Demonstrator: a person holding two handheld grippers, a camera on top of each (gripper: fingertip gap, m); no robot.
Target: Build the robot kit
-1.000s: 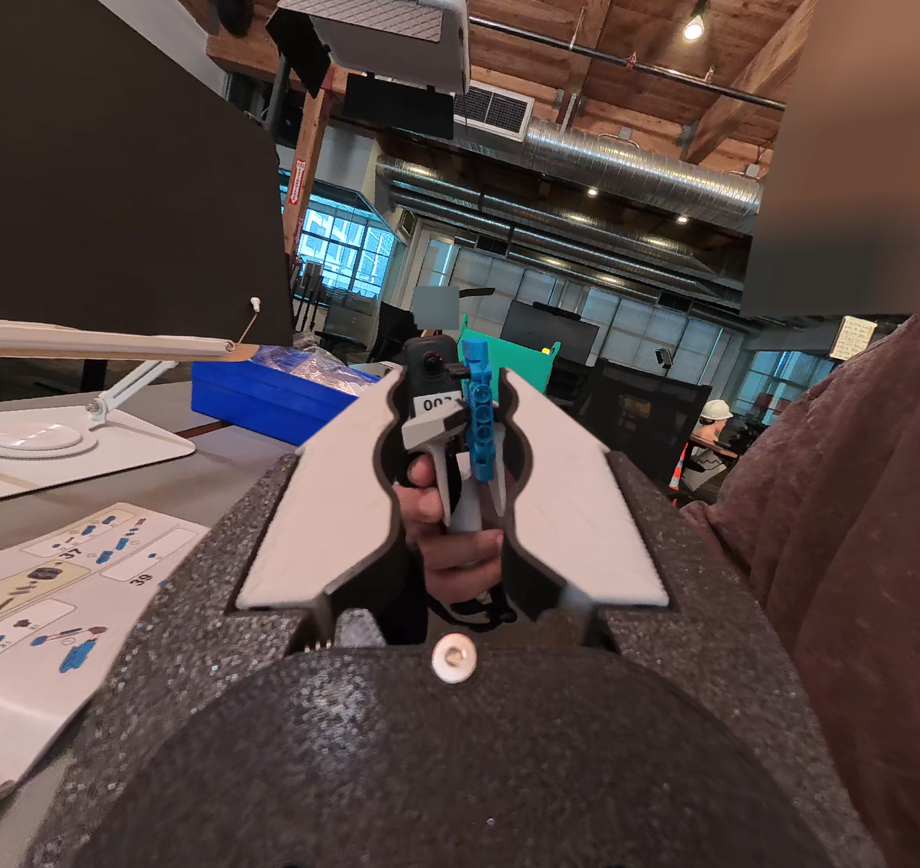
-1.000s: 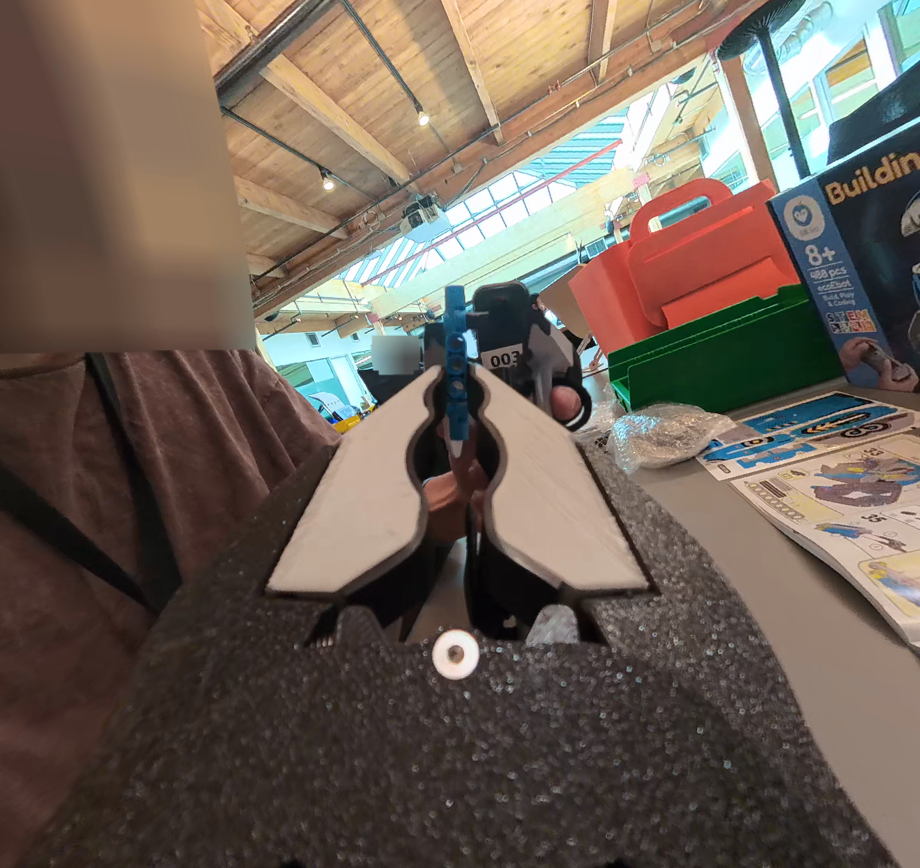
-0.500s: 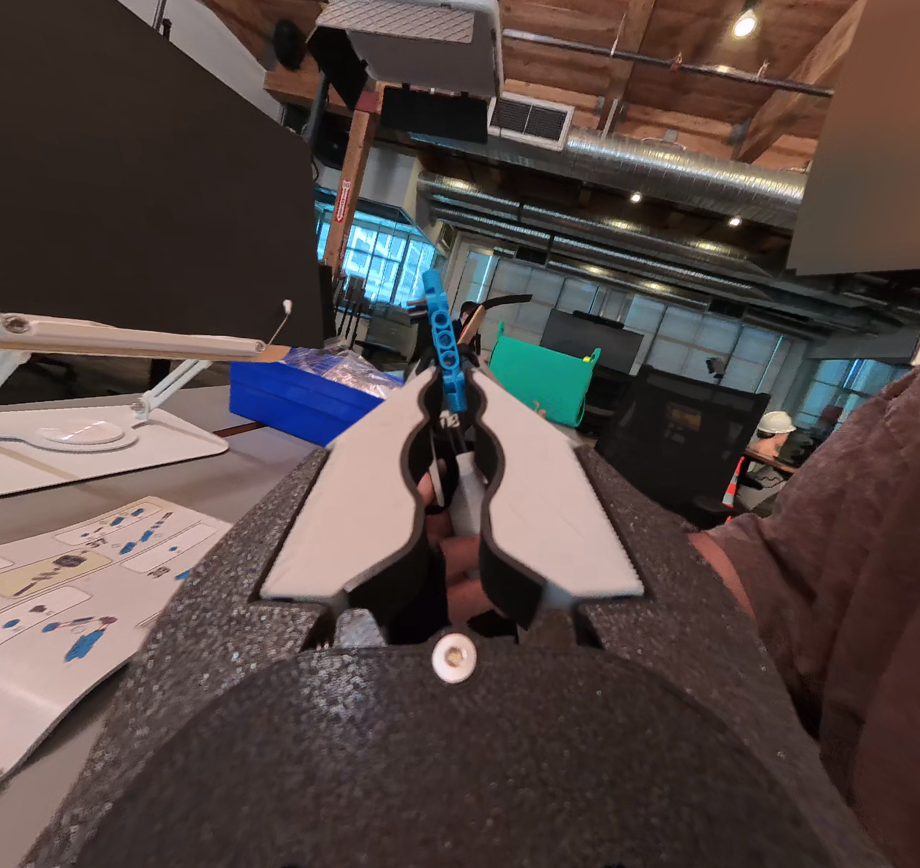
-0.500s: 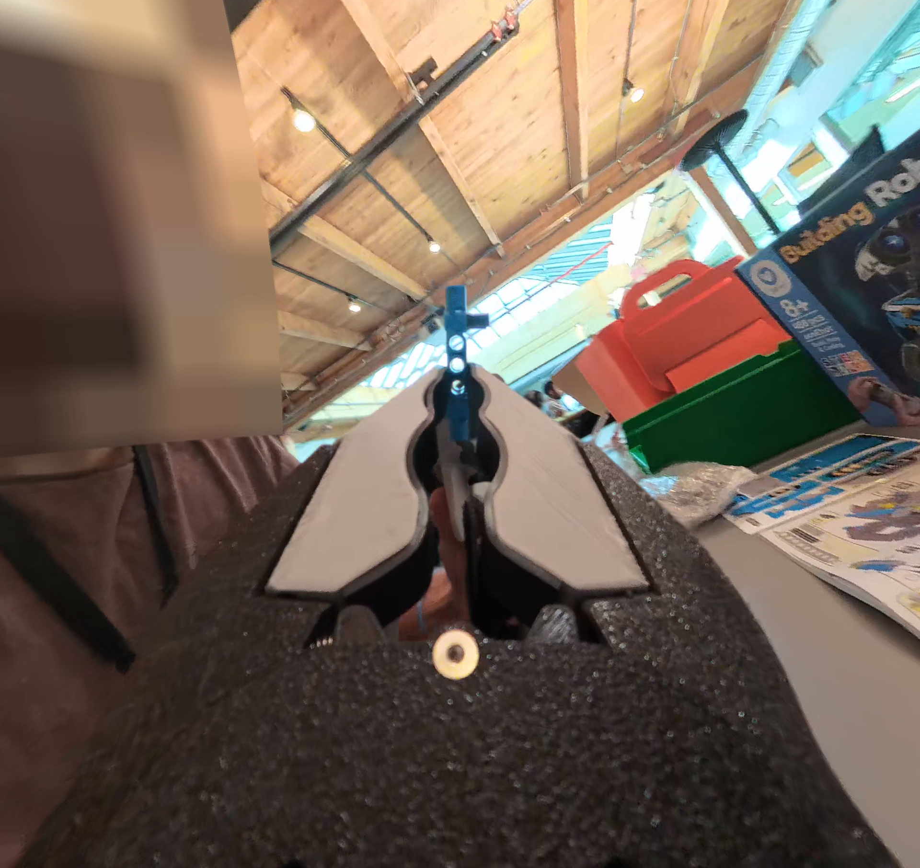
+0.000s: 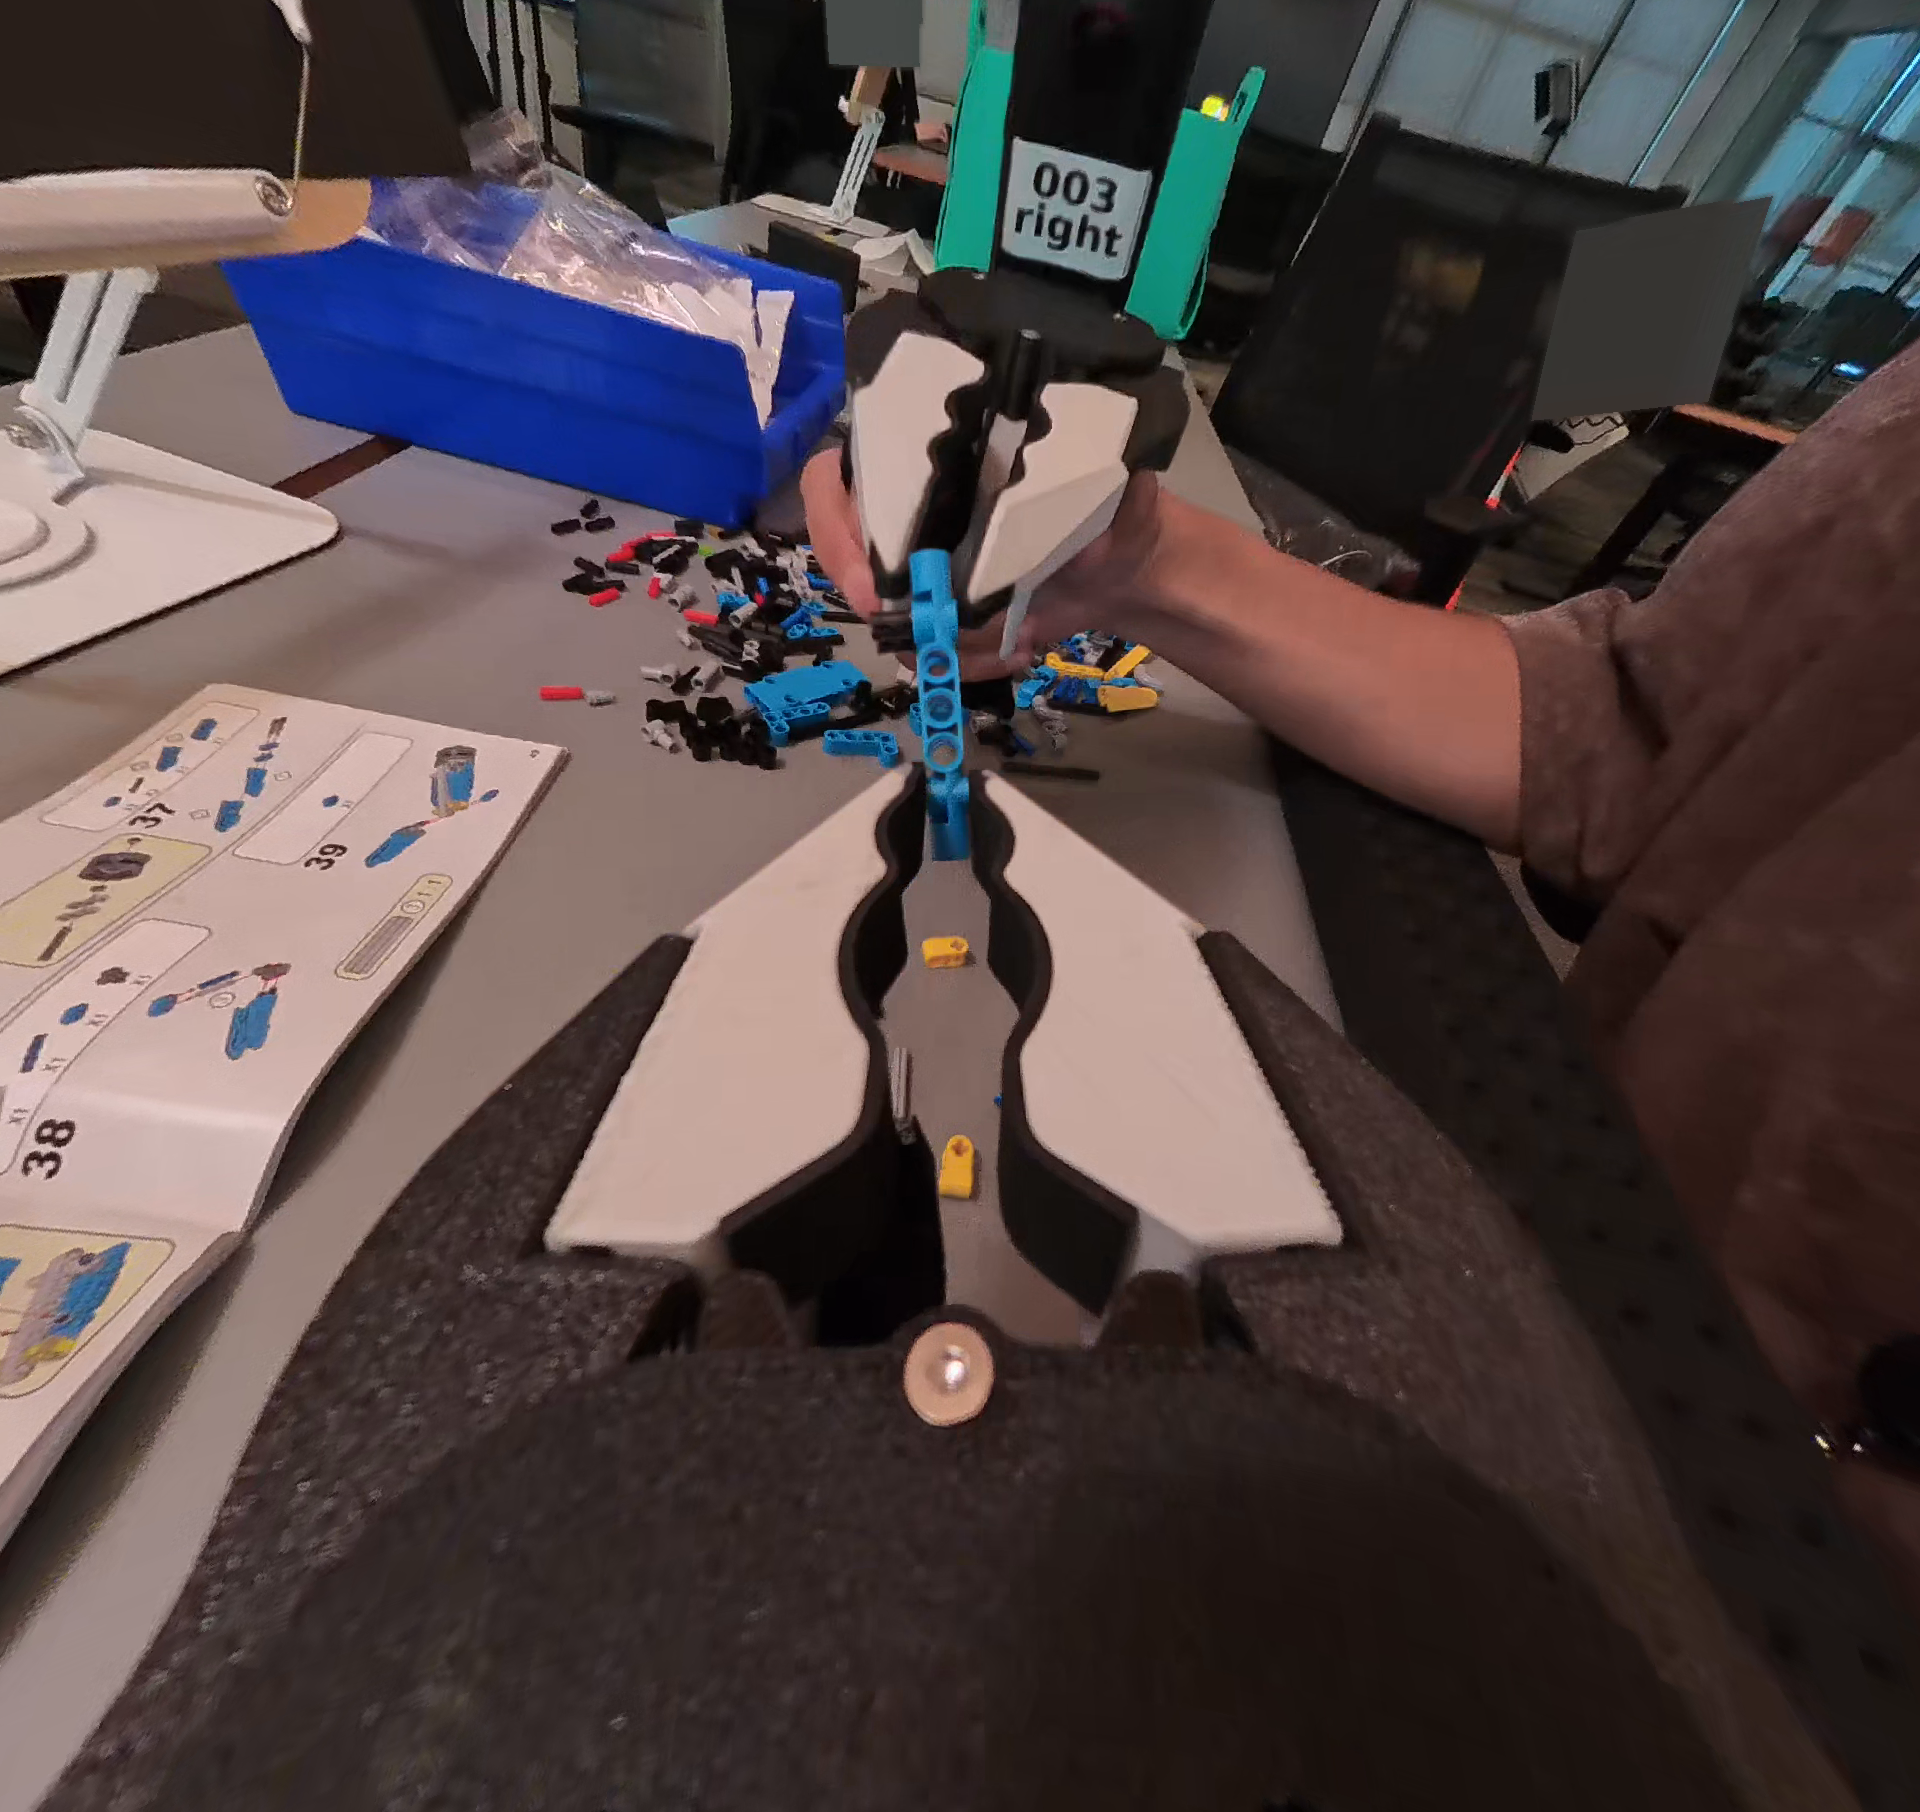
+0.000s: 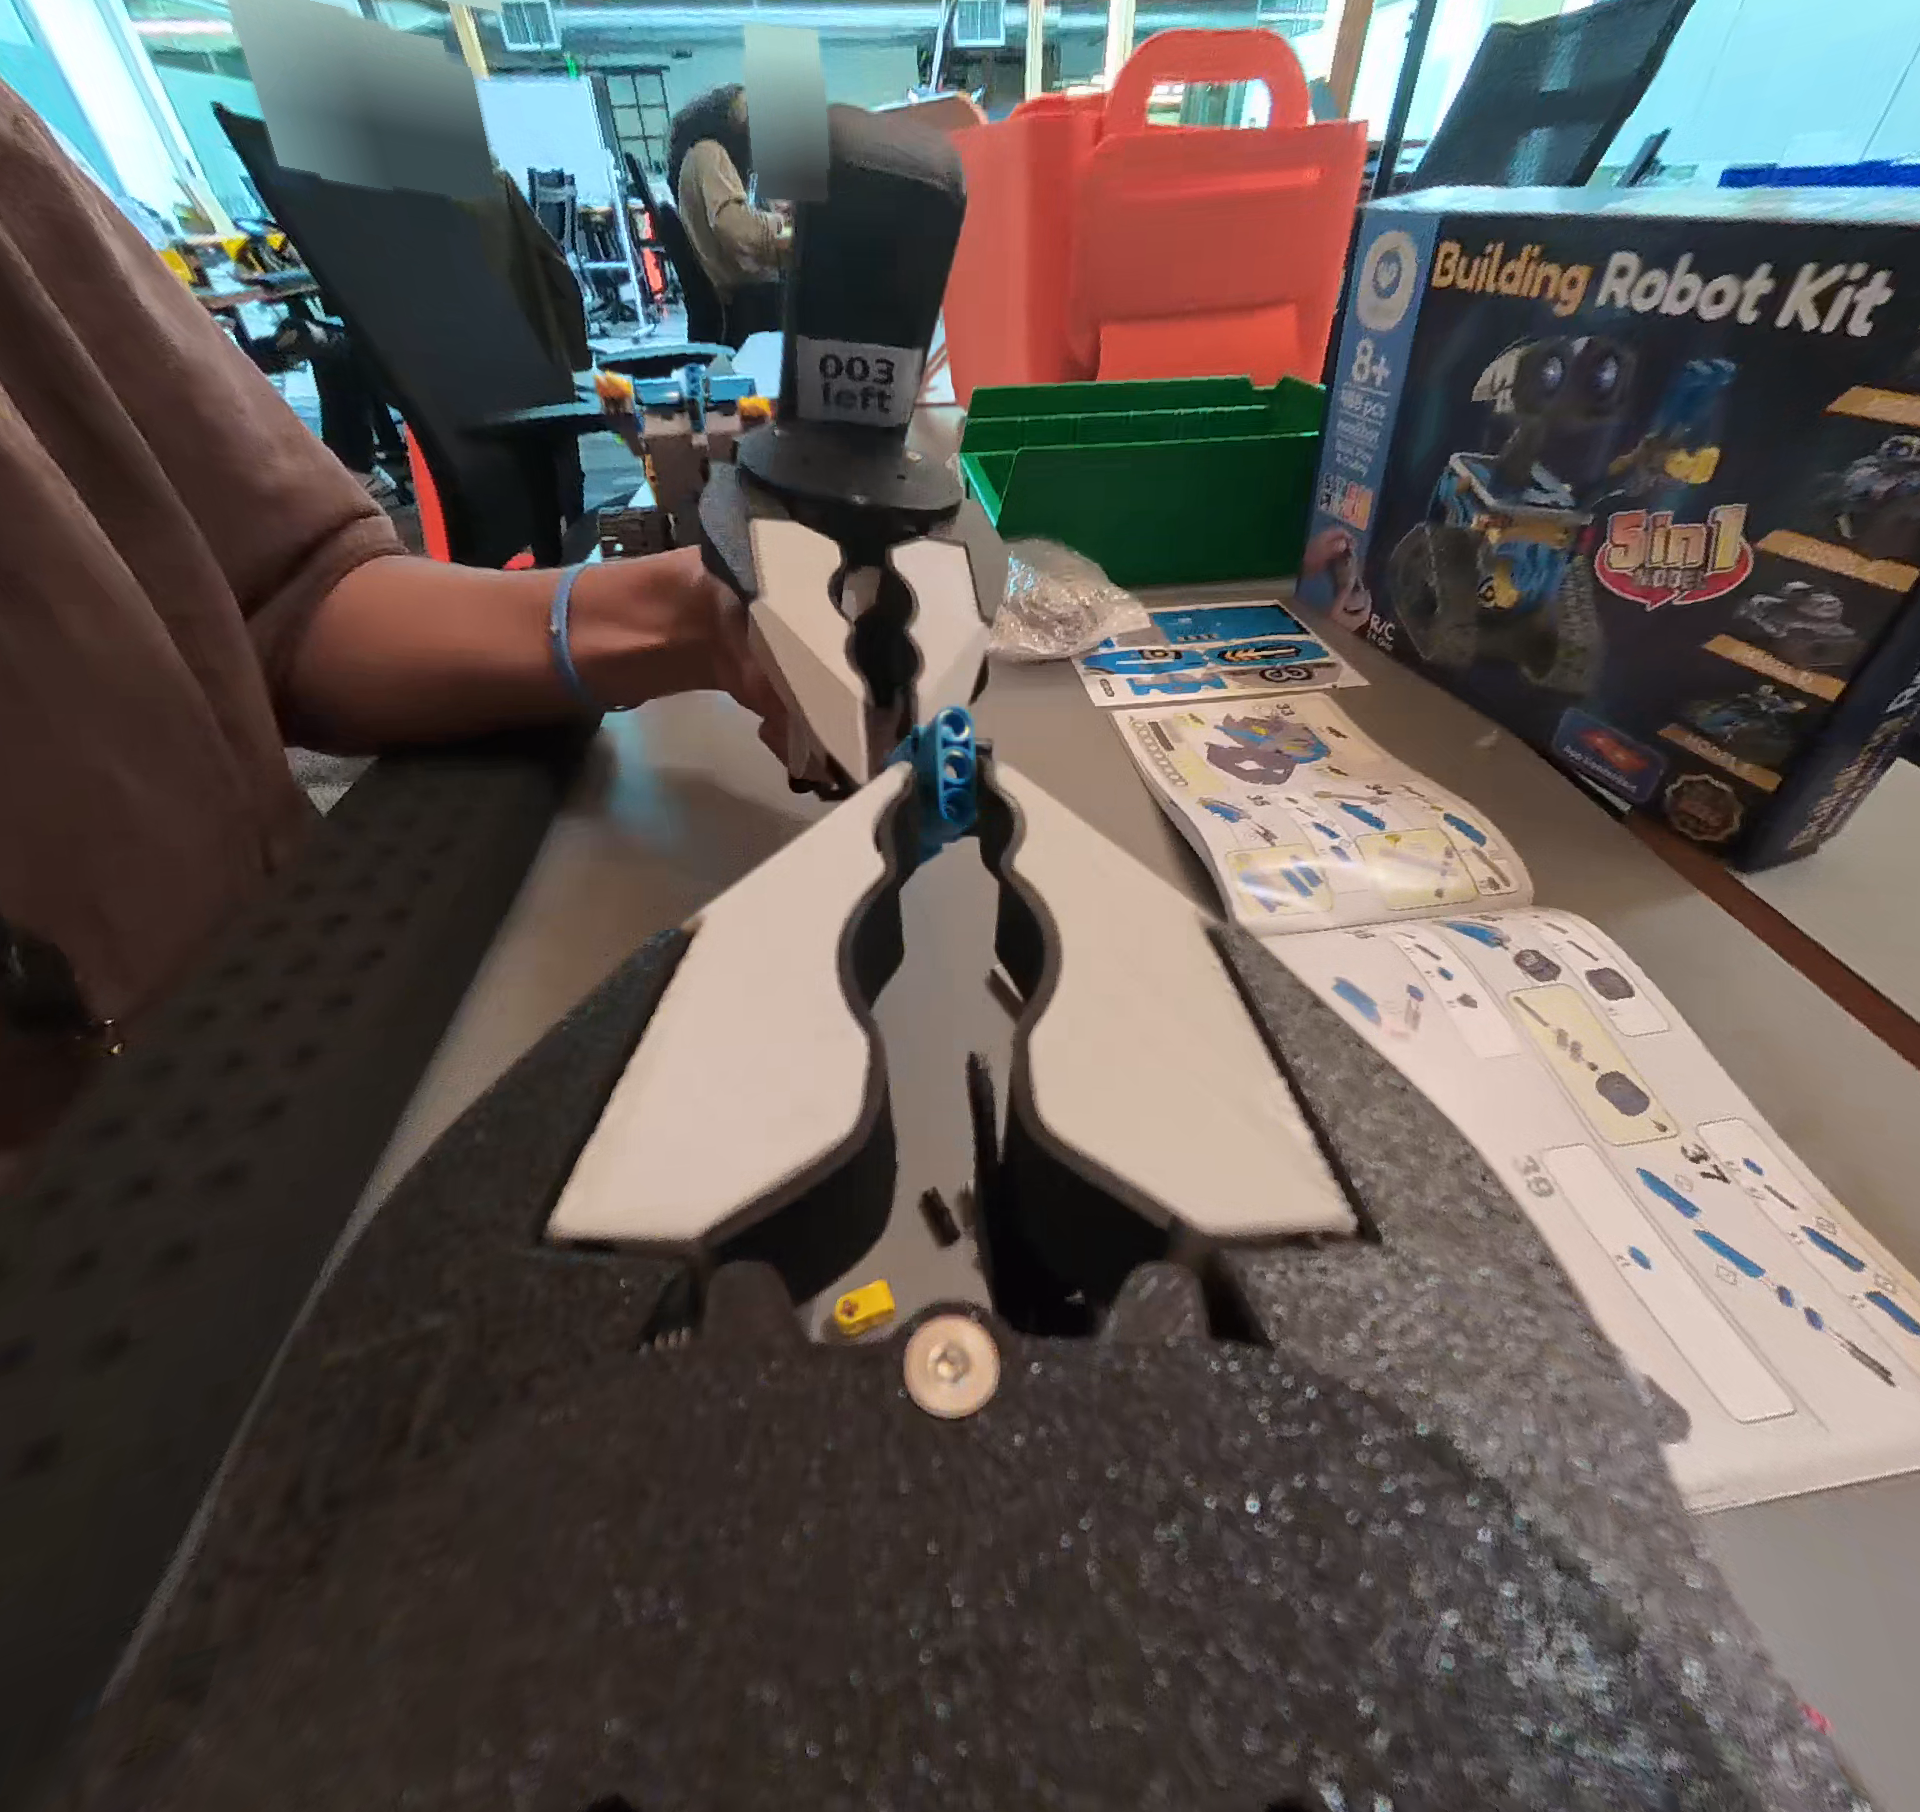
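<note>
A blue beam with holes point(image 5: 938, 692) hangs above the grey table point(image 5: 644, 858), held at both ends. My left gripper point(image 5: 943, 801) is shut on its near end. My right gripper point(image 5: 932, 596) faces it and is shut on the far end, where short black pins point(image 5: 891, 622) stick out. In the right wrist view my right gripper point(image 6: 945, 788) grips the blue beam point(image 6: 943, 775), and my left gripper point(image 6: 883, 736) meets it tip to tip. A person's hands hold both grippers.
A pile of small black, blue and red parts point(image 5: 748, 671) lies before a blue bin point(image 5: 520, 380). Two yellow pieces point(image 5: 945, 950) lie under my left gripper. Instruction booklets point(image 5: 208, 931) point(image 6: 1558, 1139), a green bin point(image 6: 1143, 484), an orange bag point(image 6: 1164, 235) and a kit box point(image 6: 1662, 515) stand around. Less than 4 cm separates the two grippers' tips.
My left gripper was open a second ago and has shut on the blue beam held by the right gripper. Both grippers have tilted down from the ceiling toward the table.
</note>
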